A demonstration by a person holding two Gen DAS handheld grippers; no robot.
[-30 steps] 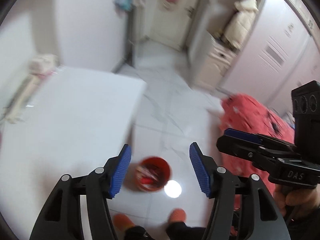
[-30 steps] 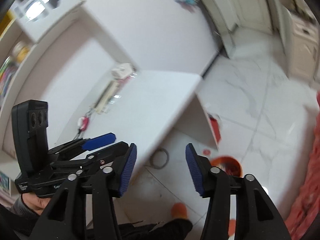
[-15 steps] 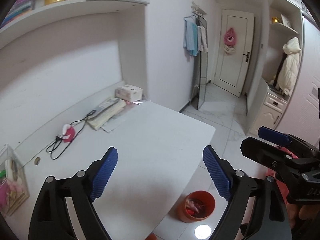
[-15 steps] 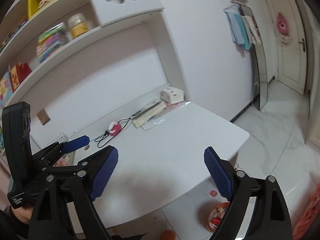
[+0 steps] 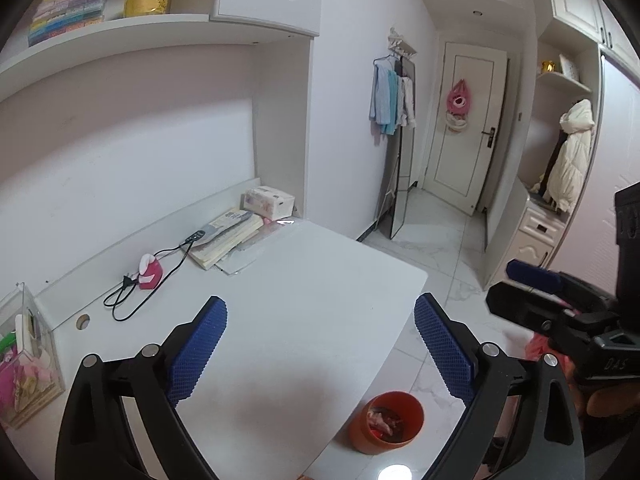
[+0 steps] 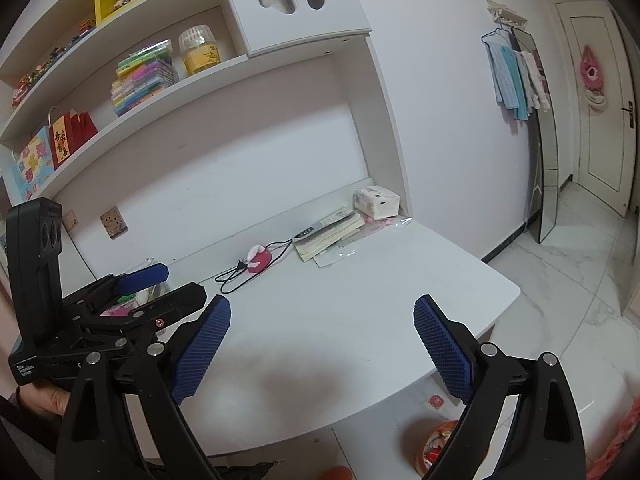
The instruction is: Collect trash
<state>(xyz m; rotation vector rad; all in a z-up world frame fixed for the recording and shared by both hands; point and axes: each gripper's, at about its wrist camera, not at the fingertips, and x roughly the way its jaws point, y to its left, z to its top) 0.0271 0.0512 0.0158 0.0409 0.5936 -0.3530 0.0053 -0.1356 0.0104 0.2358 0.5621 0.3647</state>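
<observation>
An orange bin point(image 5: 386, 420) with wrappers inside stands on the floor at the near right corner of the white desk point(image 5: 320, 264). My left gripper point(image 5: 320, 304) hovers above the desk's front part, its jaws opening wide with nothing between them. The right wrist view shows the same desk point(image 6: 360, 280), and the bin point(image 6: 436, 444) peeks out low behind a finger. My right gripper point(image 6: 322, 302) is also over the desk, jaws opening and empty. Each gripper appears beside the other: the right gripper point(image 5: 516, 288) on the right, the left gripper point(image 6: 172, 284) on the left.
Along the desk's back wall lie a tissue box point(image 5: 269, 201), a stack of books point(image 5: 228, 236), a pink charger with a black cable point(image 5: 149, 276) and a clear organiser box point(image 5: 24, 360). A mirror point(image 5: 400, 184) leans beside the door point(image 5: 464, 128). Shelves hang above.
Both grippers have risen and tilted up from looking down at the floor and bin to facing the desk. Both pairs of jaws have spread much wider.
</observation>
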